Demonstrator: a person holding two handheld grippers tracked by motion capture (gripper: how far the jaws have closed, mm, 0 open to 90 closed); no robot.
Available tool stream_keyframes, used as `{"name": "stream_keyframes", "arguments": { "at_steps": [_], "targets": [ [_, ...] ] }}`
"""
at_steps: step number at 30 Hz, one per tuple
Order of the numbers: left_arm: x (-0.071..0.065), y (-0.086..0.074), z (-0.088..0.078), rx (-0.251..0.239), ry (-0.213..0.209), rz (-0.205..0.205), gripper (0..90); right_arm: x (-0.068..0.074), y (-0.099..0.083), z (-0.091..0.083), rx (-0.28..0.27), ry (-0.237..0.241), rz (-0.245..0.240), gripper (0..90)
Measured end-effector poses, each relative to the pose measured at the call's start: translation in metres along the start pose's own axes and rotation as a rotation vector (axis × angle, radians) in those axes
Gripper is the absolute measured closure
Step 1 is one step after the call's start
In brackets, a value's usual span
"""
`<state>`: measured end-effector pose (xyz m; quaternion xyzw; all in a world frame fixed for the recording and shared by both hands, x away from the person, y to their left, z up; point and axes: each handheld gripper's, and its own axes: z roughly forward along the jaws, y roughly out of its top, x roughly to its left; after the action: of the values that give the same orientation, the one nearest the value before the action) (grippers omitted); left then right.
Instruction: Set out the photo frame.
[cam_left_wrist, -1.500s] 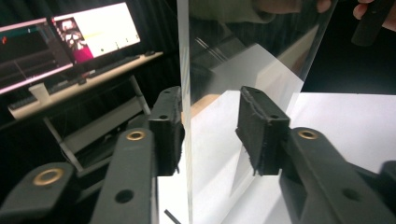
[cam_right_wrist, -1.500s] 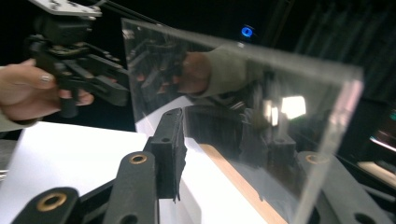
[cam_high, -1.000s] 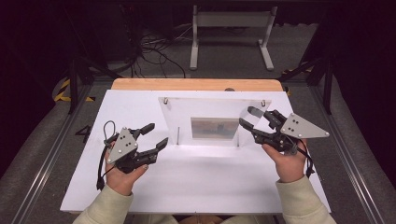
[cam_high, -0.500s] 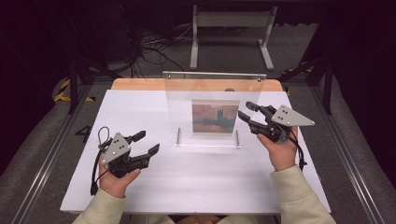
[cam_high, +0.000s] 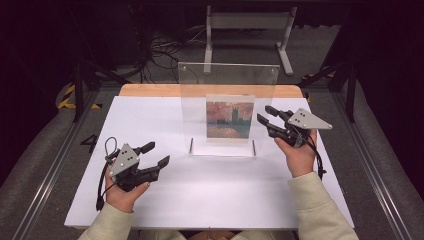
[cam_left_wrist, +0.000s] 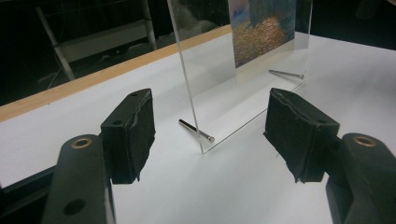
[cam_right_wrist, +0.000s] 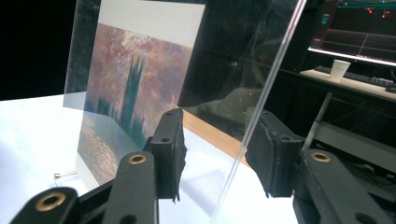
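One clear acrylic picture stand (cam_high: 227, 107) stands upright near the middle of the white worktop (cam_high: 210, 195), propped on two thin metal pins (cam_left_wrist: 196, 130) that poke out at its foot, so it needs no hand to keep it up. One printed picture of towers against a reddish sky (cam_high: 230, 120) sits inside it, facing the person.

Two hands work here, one tool each. The right tool (cam_high: 266, 116) straddles the sheet's right edge; its jaws have just been closing with that edge between them, but the pads have not yet met it in the right gripper view (cam_right_wrist: 212, 154), probably to steady or lift the stand. The left tool (cam_high: 153, 154) rests low and well apart from the stand, jaws spread and empty, aimed at its near corner as if in reserve.
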<state>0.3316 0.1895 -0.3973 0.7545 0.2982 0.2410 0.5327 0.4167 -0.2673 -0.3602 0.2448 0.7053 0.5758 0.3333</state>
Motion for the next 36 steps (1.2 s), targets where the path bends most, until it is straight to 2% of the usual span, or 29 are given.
{"name": "stream_keyframes", "arguments": {
  "at_steps": [5,11,18,25,31,36],
  "targets": [
    [0.0,0.0,0.002,0.002,-0.006,-0.002,33.2,0.0,-0.001,0.001,-0.001,-0.004,0.011,52.4],
    [0.001,0.001,0.004,-0.005,-0.019,-0.001,32.8,0.002,0.004,-0.006,0.011,-0.041,0.023,43.8],
    [0.001,0.002,0.004,-0.004,-0.046,0.002,30.7,0.005,0.013,-0.018,0.032,-0.021,0.023,37.5],
    [0.006,0.0,-0.004,0.013,-0.049,0.015,28.1,0.012,0.021,-0.031,0.077,0.016,0.017,29.7],
    [0.012,-0.004,-0.013,0.014,-0.038,0.008,26.3,0.019,0.025,-0.049,0.114,0.049,0.028,26.3],
    [0.017,-0.007,-0.02,0.007,-0.038,-0.014,25.6,0.022,0.023,-0.064,0.132,0.053,0.035,24.5]
  ]
}}
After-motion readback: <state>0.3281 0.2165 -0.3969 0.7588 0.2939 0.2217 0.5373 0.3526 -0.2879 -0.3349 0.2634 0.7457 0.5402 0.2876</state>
